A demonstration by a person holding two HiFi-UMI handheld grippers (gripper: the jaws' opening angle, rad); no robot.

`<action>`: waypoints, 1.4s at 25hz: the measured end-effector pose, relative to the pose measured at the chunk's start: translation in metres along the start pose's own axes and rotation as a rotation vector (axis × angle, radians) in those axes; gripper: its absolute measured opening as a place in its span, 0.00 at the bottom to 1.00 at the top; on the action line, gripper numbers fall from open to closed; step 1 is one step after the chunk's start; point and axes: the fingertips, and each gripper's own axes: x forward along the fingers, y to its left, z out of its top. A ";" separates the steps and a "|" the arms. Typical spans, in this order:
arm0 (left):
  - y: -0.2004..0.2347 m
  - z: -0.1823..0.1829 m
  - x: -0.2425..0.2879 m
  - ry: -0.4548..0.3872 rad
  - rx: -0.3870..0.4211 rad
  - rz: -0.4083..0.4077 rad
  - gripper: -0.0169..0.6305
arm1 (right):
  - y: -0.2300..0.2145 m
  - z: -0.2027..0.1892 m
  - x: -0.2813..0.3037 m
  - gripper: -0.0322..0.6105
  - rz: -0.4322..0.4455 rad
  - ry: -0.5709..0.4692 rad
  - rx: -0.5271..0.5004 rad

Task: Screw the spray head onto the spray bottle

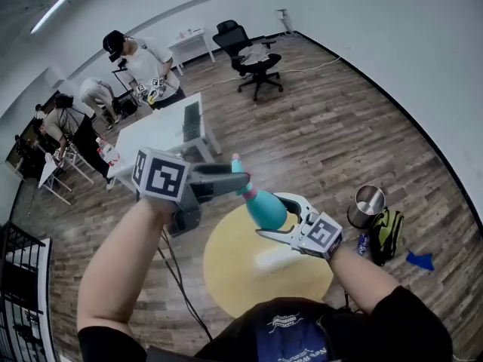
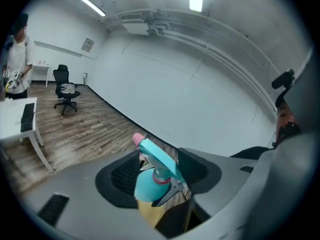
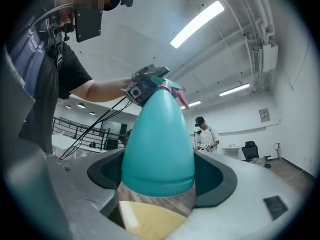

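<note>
A teal spray bottle (image 1: 266, 208) hangs tilted over the yellow round table (image 1: 241, 281), its neck pointing up and to the left. My right gripper (image 1: 273, 216) is shut on its wide body, which fills the right gripper view (image 3: 157, 144). The teal spray head (image 1: 243, 184) with its pink nozzle sits on the bottle's neck. My left gripper (image 1: 238, 181) reaches in from the left, and its jaws stand either side of the spray head (image 2: 157, 156) with a little space showing. In the left gripper view the bottle (image 2: 146, 188) lies just beyond the left gripper (image 2: 160, 173).
A metal cup (image 1: 367, 204) and a green bag (image 1: 386, 234) sit on the floor to the right of the table. A black cable (image 1: 177, 277) hangs from my left hand. Farther back stand a white table (image 1: 162, 130), an office chair (image 1: 253, 55) and several people.
</note>
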 end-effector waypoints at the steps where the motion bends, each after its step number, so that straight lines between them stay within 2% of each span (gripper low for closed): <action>1: 0.000 -0.002 0.001 0.042 0.051 0.010 0.41 | 0.000 -0.001 0.000 0.69 0.003 0.002 0.014; 3: -0.005 -0.004 0.005 0.122 0.201 0.034 0.30 | -0.003 -0.003 -0.004 0.69 0.010 -0.003 0.044; 5: -0.015 -0.006 0.010 0.199 0.401 0.030 0.20 | -0.005 -0.003 -0.009 0.69 0.027 -0.014 0.069; 10: -0.042 -0.015 0.012 0.364 0.884 -0.055 0.18 | 0.002 0.003 -0.009 0.69 0.126 -0.045 0.125; 13: -0.059 -0.031 0.005 0.466 1.200 -0.146 0.18 | 0.019 0.002 -0.009 0.68 0.215 -0.043 0.117; 15: -0.063 -0.041 -0.005 0.542 1.351 -0.194 0.18 | 0.032 0.006 -0.008 0.68 0.265 -0.047 0.115; 16: -0.064 -0.043 -0.009 0.566 1.380 -0.209 0.18 | 0.037 0.010 -0.008 0.68 0.275 -0.053 0.115; 17: -0.067 -0.044 -0.011 0.568 1.372 -0.223 0.18 | 0.039 0.013 -0.008 0.68 0.274 -0.056 0.104; 19: -0.072 -0.036 -0.011 0.512 1.289 -0.227 0.22 | 0.037 0.018 -0.011 0.68 0.252 -0.058 0.053; 21: -0.075 -0.021 -0.009 0.415 1.191 -0.211 0.43 | 0.031 0.026 -0.015 0.68 0.222 -0.075 0.024; 25: -0.074 0.005 -0.016 0.242 1.031 -0.165 0.49 | 0.019 0.033 -0.024 0.68 0.157 -0.094 -0.011; 27: -0.069 0.018 -0.029 0.163 0.902 -0.146 0.49 | 0.009 0.034 -0.026 0.68 0.100 -0.089 -0.029; 29: -0.066 0.032 -0.044 0.058 0.698 -0.166 0.49 | -0.001 0.033 -0.027 0.68 0.042 -0.070 -0.060; 31: -0.056 0.041 -0.051 -0.037 0.427 -0.186 0.49 | -0.008 0.030 -0.028 0.68 -0.009 -0.031 -0.126; 33: -0.040 0.038 -0.046 -0.066 0.144 -0.179 0.49 | -0.011 0.028 -0.028 0.68 -0.047 0.004 -0.188; 34: -0.033 0.032 -0.040 -0.055 0.031 -0.174 0.49 | -0.013 0.026 -0.028 0.68 -0.060 0.016 -0.211; 35: -0.028 0.025 -0.033 -0.038 -0.046 -0.170 0.49 | -0.013 0.025 -0.027 0.68 -0.069 0.022 -0.227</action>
